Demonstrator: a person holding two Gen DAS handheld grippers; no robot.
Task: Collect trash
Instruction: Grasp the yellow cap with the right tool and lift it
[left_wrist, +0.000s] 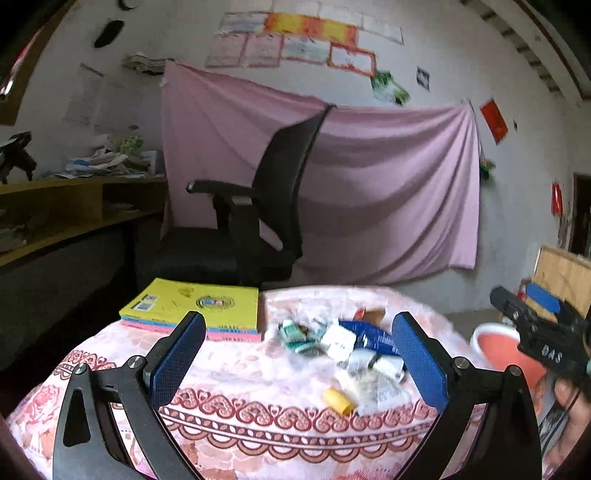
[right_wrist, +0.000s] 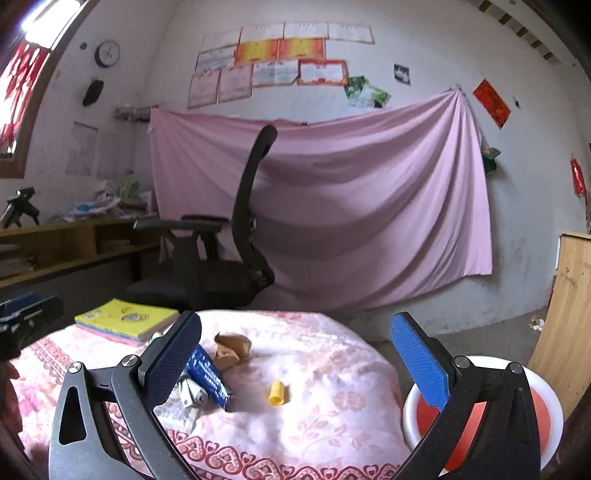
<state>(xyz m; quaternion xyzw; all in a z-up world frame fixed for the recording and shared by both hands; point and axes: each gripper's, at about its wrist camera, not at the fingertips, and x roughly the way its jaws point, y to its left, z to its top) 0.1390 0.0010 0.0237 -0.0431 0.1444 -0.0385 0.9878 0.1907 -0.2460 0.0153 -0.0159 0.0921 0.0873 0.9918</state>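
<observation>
The left gripper (left_wrist: 297, 354) is built from black, plastic-looking linkage arms with triangular cut-outs, joined by round silver screws. Each of its two fingers is faced with a flat blue pad (left_wrist: 180, 363) of fine dimpled texture. The right gripper (right_wrist: 295, 360) is made the same way, with dark grey-black arms, silver screws and textured blue pads (right_wrist: 419, 363). In the left wrist view, white letters are seen printed on the black body of the right gripper, and a thin dark cord is seen at the hand (left_wrist: 570, 410) beneath it.
</observation>
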